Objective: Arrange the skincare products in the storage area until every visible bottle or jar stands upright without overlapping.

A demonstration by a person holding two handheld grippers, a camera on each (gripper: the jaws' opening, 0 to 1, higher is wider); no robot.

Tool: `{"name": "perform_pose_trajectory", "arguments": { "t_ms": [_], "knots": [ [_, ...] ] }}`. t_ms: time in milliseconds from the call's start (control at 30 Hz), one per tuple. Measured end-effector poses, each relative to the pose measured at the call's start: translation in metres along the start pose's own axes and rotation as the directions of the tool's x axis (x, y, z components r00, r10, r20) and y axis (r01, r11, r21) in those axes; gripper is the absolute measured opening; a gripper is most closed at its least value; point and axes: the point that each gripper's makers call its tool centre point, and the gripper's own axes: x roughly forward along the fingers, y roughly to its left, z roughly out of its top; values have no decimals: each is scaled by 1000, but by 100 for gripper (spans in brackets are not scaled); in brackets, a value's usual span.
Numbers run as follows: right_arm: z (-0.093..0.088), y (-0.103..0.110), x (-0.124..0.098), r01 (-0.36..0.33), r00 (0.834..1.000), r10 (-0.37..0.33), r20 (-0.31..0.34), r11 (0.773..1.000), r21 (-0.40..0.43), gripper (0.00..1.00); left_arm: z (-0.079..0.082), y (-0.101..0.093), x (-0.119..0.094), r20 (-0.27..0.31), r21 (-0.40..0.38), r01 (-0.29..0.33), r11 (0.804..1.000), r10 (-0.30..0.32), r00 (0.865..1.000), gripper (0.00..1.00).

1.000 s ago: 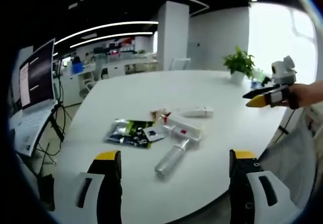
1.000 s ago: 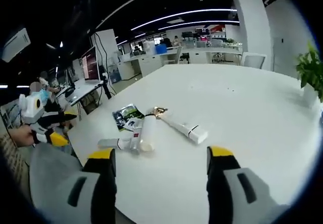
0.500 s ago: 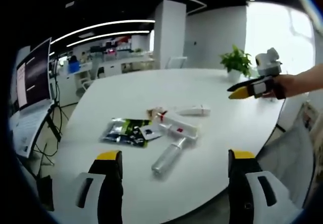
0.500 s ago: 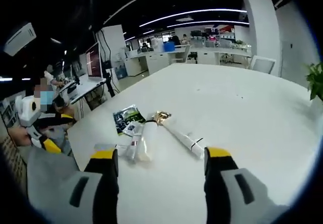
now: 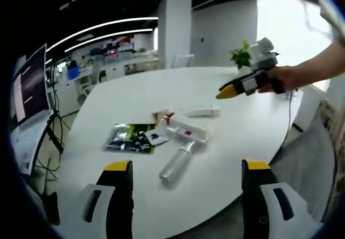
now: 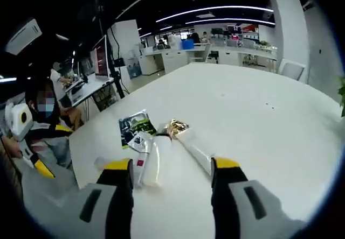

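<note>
Several skincare products lie flat in a loose pile on the white table (image 5: 135, 88). A clear bottle (image 5: 175, 163) lies nearest, then a white box (image 5: 188, 131), a white tube (image 5: 202, 111) and a green-black sachet (image 5: 129, 138). My left gripper (image 5: 186, 166) is open, short of the bottle. My right gripper (image 5: 229, 92), held by a hand, hovers beyond the pile. In the right gripper view my right gripper (image 6: 173, 164) is open just above a fat white tube (image 6: 152, 158), a long white tube (image 6: 194, 152), the sachet (image 6: 133, 126) and a gold-capped item (image 6: 175, 126). The left gripper (image 6: 38, 166) shows at the left edge.
A potted plant (image 5: 241, 58) stands at the table's far side. A monitor (image 5: 29, 88) on a stand is left of the table. A person (image 6: 48, 115) sits past the table's edge, with office desks behind. The table's near edge curves below the pile.
The right gripper has swung in over the table toward the pile, and its view has closed in on the products. The products have not moved.
</note>
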Motion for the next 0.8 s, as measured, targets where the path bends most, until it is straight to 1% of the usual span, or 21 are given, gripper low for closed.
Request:
{"name": "perform_pose_trajectory", "arguments": {
  "t_ms": [67,267,367,400,433,500,567,633,733,800],
  "knots": [
    [-1,3,10,-14,1000,14,-8,1000,-5,56,0,1,0,0,-10,2,1000,-2,1000,80],
    [-2,2,38,-26,999,26,-28,1000,8,54,1,2,0,8,-28,-1,1000,2,1000,79],
    [-3,2,51,-12,999,12,-39,1000,14,49,2,4,0,16,-38,-2,999,3,1000,78],
    [-3,1,57,9,999,-7,-33,999,50,48,2,4,0,19,-41,-2,999,3,1000,77],
    [-3,1,61,16,999,-14,-30,998,67,48,2,4,0,21,-46,-2,999,3,1000,77],
    [-3,3,71,22,999,-20,-28,997,78,47,3,5,0,25,-53,-5,999,6,1000,77],
    [-5,8,81,25,999,-21,-43,997,78,45,4,7,-1,32,-61,-9,998,11,999,77],
    [-9,11,90,28,997,-24,-67,998,57,43,5,8,-1,36,-71,-11,997,13,999,76],
    [-13,10,100,52,994,-48,-95,998,37,41,6,9,-2,45,-81,-14,997,17,999,76],
    [-14,7,105,69,992,-67,-107,997,19,37,6,11,-2,48,-88,-22,996,27,998,76]
  ]
}}
